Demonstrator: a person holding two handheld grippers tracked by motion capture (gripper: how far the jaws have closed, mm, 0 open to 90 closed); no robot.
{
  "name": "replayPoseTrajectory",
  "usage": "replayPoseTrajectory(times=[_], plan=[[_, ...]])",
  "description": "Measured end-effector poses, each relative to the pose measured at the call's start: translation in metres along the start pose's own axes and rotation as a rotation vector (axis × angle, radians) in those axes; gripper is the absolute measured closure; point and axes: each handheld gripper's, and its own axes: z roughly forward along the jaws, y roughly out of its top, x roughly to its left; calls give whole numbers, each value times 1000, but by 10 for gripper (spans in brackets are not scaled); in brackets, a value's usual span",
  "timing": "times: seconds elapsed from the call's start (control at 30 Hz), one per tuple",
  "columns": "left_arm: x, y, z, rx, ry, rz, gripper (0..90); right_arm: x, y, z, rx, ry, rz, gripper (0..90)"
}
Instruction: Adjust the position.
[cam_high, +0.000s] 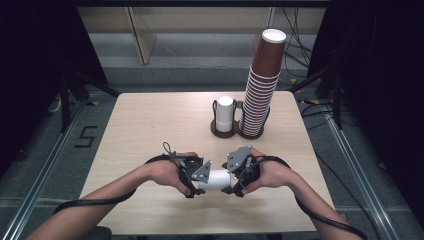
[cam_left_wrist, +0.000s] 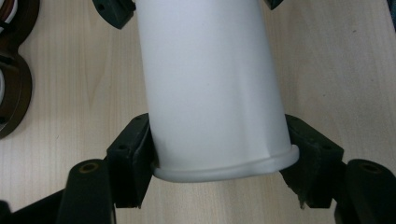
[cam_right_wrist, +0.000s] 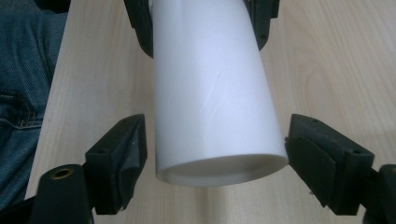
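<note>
The desk (cam_high: 150, 125) is filling the middle of the high view, pale wood with most of its top bare. At its far right a tall stack of brown paper cups (cam_high: 262, 85) is standing in one ring of a dark two-ring holder (cam_high: 220, 131), leaning slightly toward the upper right of the frame; the single cups in it are too many and too tight to count. In the holder's other ring one short white stack (cam_high: 225, 113) is standing upright.

Near the lower centre of the frame two hands are meeting, each carrying one gripper. Between them one white cup (cam_high: 218, 179) is lying level above the desk. The left gripper (cam_left_wrist: 224, 163) is clamping the cup at its rolled rim, both pads pressing on its wall. The right gripper (cam_right_wrist: 217, 161) is sitting around the cup's other end; in the right gripper view its left pad is standing just clear of the wall and the right pad looks to be at it, so no firm hold is showing.

Judging from this, one cup is already out of the holder and a handover or pulling-apart is under way; putting it anywhere is not yet done.
</note>
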Motion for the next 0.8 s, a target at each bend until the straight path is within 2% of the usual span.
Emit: replayPoseTrajectory(times=[0.13,0.23,0.27,0.3,0.33,0.4,0.53,0.6,0.67,0.7,0.73,0.77,0.8], plan=[[-1,2,1,5,-7,12,335,0,-1,4,5,15,10,247],[-1,2,2,6,-7,19,336,-2,-1,7,1,17,-28,247],[-1,3,2,8,-6,19,335,-1,-1,7,3,24,-19,248],[0,3,2,9,-8,20,335,3,-1,7,23,22,32,251],[-1,4,2,11,-11,19,335,-1,-1,9,4,26,-22,256],[-1,4,3,14,-12,27,335,-1,0,9,4,20,-41,262],[-2,5,3,11,-10,25,335,0,1,10,5,28,-15,300],[-2,6,3,6,-10,23,334,0,1,11,-1,33,-32,330],[-2,6,2,6,-11,25,334,1,-1,11,1,34,-19,356],[-2,6,3,6,-10,26,334,-1,-1,12,-7,42,-36,358],[-2,6,3,5,-10,26,334,1,-2,12,-1,36,-9,360],[-2,6,4,7,-9,27,333,-2,-2,13,-13,30,-54,362],[-3,6,4,9,-11,27,333,1,-3,12,-4,37,-11,363]])
